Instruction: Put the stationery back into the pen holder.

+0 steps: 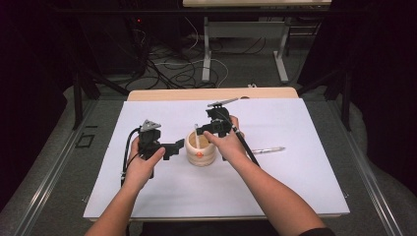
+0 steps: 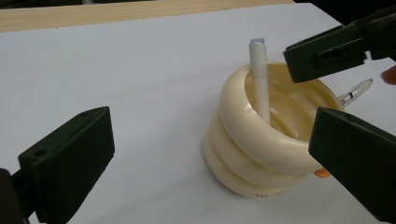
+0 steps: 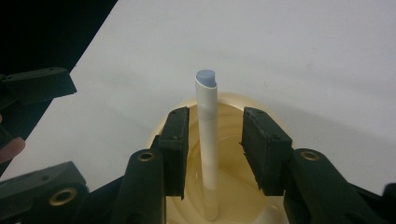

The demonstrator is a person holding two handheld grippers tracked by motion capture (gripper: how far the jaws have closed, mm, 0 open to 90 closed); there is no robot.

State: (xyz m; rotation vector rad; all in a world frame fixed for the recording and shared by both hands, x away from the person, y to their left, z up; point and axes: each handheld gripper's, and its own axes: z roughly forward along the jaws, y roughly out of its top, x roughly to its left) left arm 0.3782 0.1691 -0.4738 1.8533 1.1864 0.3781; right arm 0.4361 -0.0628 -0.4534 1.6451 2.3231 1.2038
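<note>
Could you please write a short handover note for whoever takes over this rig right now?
Right gripper: open above the cream pen holder, jaws either side of the white pen, not pressing it.
Left gripper: open and holding nothing, one jaw beside the holder, the other out on the white sheet.
Done: the white pen stands in the holder, leaning on its rim.
Left: a second pen lies on the sheet to the right; it likely goes in next.
</note>
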